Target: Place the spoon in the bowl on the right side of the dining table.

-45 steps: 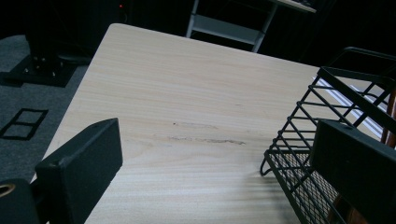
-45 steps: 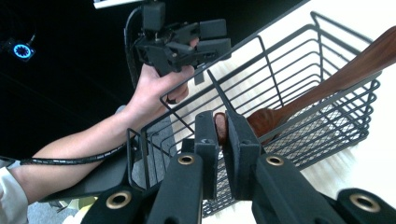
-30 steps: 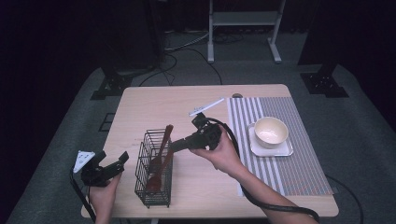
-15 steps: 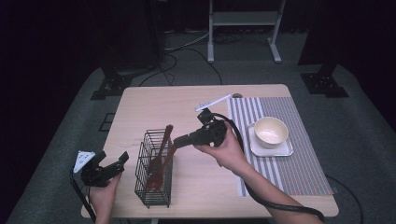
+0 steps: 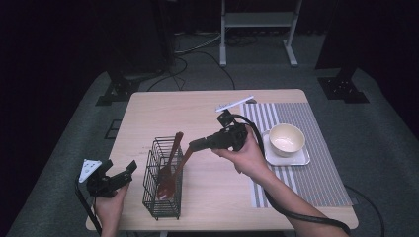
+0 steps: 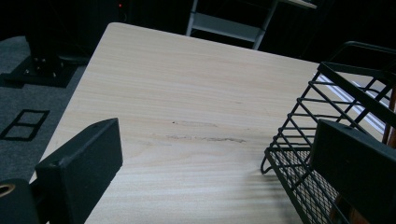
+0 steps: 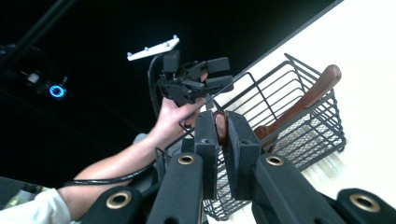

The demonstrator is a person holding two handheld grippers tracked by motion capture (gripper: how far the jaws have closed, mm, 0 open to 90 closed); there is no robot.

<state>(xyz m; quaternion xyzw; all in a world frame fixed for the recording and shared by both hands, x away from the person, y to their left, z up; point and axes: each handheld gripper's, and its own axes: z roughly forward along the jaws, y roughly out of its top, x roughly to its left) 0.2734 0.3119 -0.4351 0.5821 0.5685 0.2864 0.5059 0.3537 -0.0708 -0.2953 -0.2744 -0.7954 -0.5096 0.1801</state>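
A black wire basket (image 5: 162,195) stands near the table's front left and holds two wooden utensils. One wooden utensil (image 5: 176,142) leans free in it. My right gripper (image 5: 195,145) is above the basket's right side, shut on the handle of the other wooden utensil (image 5: 182,162), whose lower end is inside the basket. In the right gripper view the brown handle (image 7: 220,126) is pinched between the jaws of my right gripper (image 7: 220,133). My left gripper (image 5: 121,174) rests at the front left corner, open and holding nothing, with the basket (image 6: 299,154) just to its right.
A cream bowl (image 5: 286,138) sits on a white square plate (image 5: 296,159) on a striped placemat (image 5: 316,182) at the right. A thin white object (image 5: 234,103) lies near the far edge. Bare wood of the table (image 6: 187,102) stretches ahead of the left gripper.
My right hand has drifted slightly right and up with the wooden utensil still in its jaws. The left hand has stayed put.
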